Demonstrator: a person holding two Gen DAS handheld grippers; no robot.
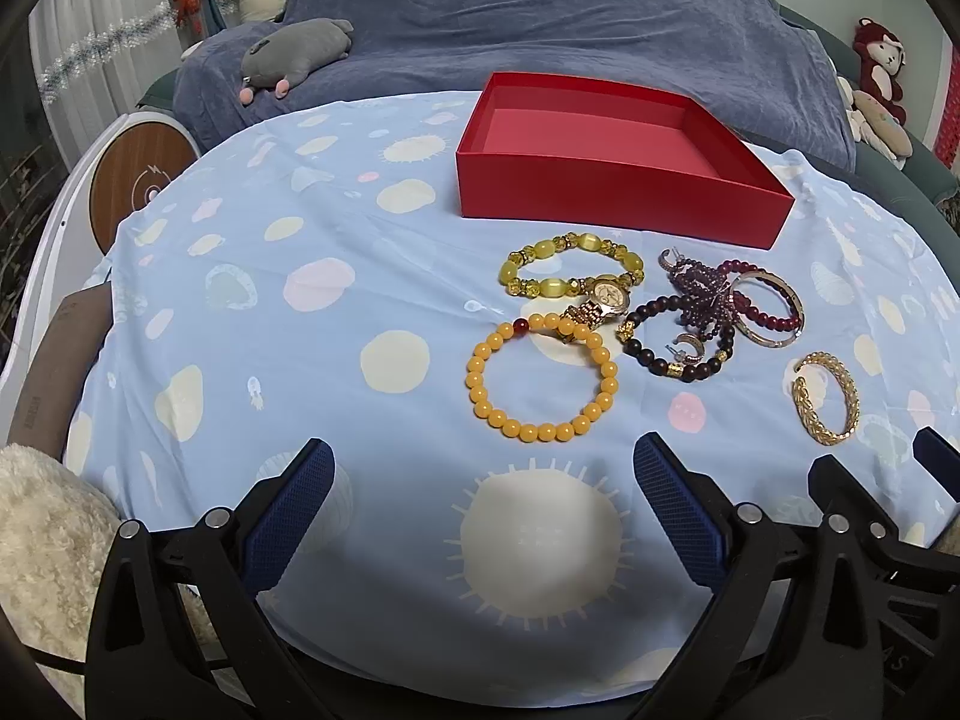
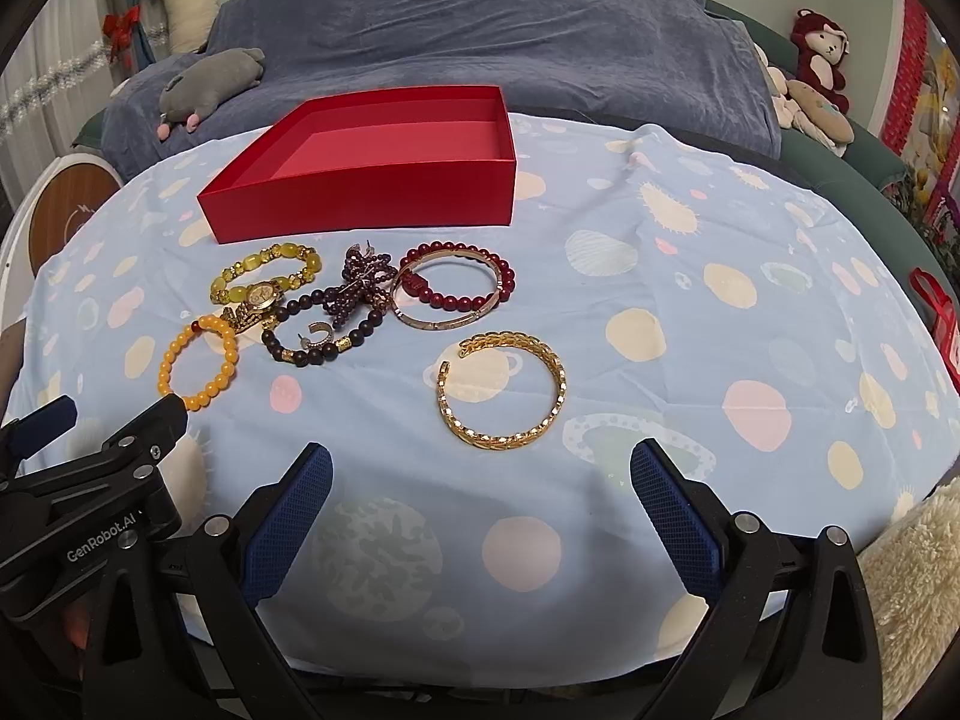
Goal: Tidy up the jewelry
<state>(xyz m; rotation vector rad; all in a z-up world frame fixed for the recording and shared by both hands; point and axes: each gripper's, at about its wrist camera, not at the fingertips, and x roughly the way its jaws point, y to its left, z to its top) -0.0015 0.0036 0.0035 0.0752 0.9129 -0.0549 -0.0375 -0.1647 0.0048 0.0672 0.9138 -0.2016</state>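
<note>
Evidently nothing is sorted yet: the red box [image 1: 624, 147] stands empty at the desk's [image 1: 336, 324] far side, while the jewelry lies just before it, from the yellow bead bracelet [image 1: 542, 378] to the gold cuff [image 2: 503, 389]. Both left tongs [image 1: 483, 510] and right tongs [image 2: 480, 510] gape wide, holding nothing.

Jewelry [image 1: 648, 324] lies before the box [image 1: 612, 180] on the cloth [image 1: 300, 330].

"GenRobot.AI" stands in white on the black left gripper [image 2: 90, 438], near left in the right wrist view
</note>
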